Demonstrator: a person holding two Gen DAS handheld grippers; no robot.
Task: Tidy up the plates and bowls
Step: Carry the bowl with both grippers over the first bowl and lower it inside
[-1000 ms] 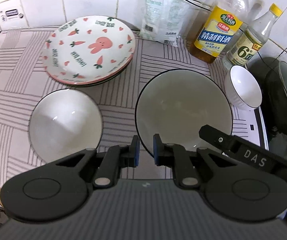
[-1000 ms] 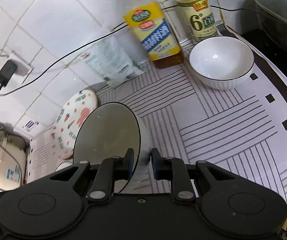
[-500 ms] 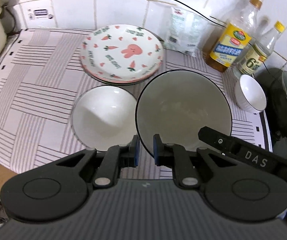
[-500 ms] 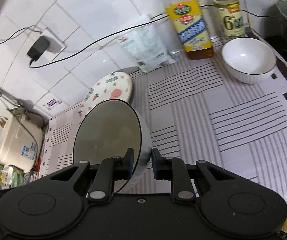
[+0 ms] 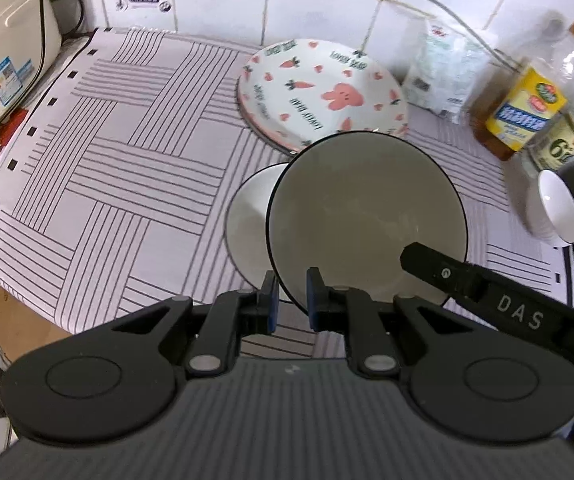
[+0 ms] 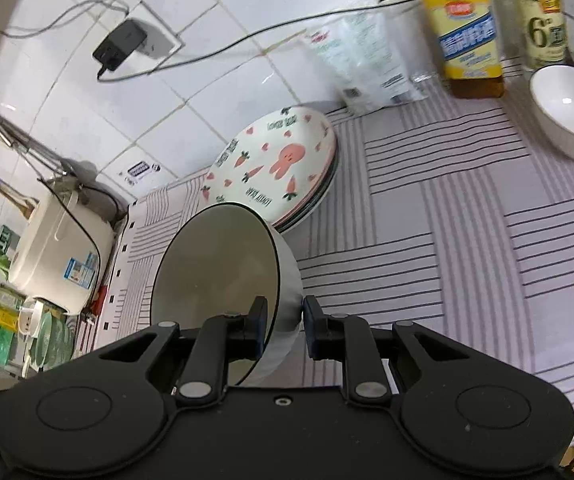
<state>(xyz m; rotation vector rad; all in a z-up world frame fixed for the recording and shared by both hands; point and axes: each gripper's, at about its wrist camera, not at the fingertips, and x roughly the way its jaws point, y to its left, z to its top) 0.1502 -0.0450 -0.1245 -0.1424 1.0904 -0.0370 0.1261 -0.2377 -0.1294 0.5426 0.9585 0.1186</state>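
Left view second bowl [image 5: 247,220] under held bowl [image 5: 367,216], right view charger [image 6: 119,46]

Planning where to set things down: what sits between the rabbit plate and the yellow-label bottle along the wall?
A white plastic packet leans against the tiles there, seen in both wrist views.

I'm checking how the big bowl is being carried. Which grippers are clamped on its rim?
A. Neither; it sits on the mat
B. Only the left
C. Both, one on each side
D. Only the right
C: the left gripper and the right gripper each pinch the rim of the large bowl, which hangs above the striped mat.
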